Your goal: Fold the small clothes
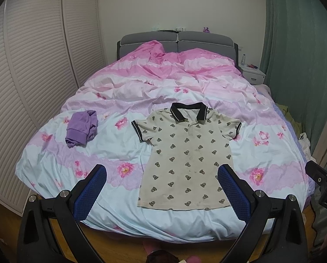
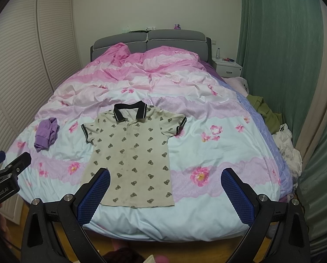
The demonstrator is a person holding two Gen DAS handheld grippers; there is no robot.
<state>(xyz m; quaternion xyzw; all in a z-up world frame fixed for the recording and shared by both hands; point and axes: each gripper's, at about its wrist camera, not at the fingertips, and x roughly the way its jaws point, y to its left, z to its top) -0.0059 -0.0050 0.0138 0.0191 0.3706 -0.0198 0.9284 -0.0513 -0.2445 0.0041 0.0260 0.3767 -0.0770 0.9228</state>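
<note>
Polo shirt [image 1: 186,155] laid flat, face up, on bed [image 1: 54,164], collar toward headboard [image 1: 176,39]. Left gripper [image 1: 162,176] held above foot of bed, fingers [image 1: 91,188] spread wide, nothing clamped; shirt hem seen between them. Right gripper [image 2: 165,180] likewise spread, shirt at its left finger. Purple garment [image 1: 82,128] bunched left of shirt, apart. Floral duvet rumpled. Green curtain [image 2: 279,54] at right, louvred wardrobe [image 1: 32,65] at left.

Dim, even light; warped fisheye edges

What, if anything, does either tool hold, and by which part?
Nothing: left tool and right tool are open, short of the polo shirt.
</note>
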